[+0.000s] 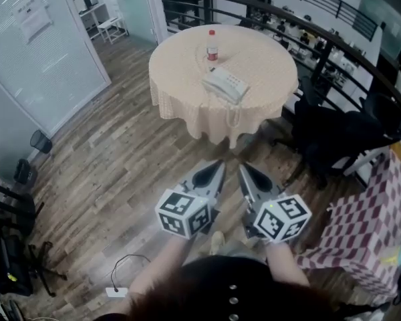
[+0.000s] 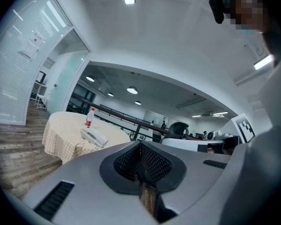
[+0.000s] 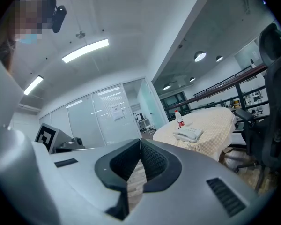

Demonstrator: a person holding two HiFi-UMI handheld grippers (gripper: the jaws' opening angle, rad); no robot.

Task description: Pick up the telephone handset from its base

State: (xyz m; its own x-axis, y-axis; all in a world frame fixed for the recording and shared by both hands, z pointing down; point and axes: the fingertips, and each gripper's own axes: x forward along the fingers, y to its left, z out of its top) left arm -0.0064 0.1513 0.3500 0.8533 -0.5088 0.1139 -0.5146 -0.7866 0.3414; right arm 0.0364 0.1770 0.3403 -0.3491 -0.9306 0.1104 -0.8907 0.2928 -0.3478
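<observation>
A white telephone point(image 1: 224, 84) with its handset on the base lies on a round table point(image 1: 180, 72) under a cream checked cloth, far ahead. It also shows small in the left gripper view as the telephone point(image 2: 94, 137) and in the right gripper view as the telephone point(image 3: 188, 134). My left gripper point(image 1: 220, 163) and right gripper point(image 1: 241, 166) are held side by side over the wooden floor, well short of the table, both pointing at it. Each is shut with nothing in it, as the left gripper point(image 2: 140, 144) and right gripper point(image 3: 140, 142) show up close.
A red-capped bottle point(image 1: 212, 45) stands just behind the phone. Black office chairs point(image 1: 334, 136) crowd the table's right side, with a red-checked cloth point(image 1: 367, 226) nearer on the right. A glass partition point(image 1: 40, 45) runs along the left, a dark railing point(image 1: 287, 15) curves behind, and a cable point(image 1: 117, 289) lies on the floor.
</observation>
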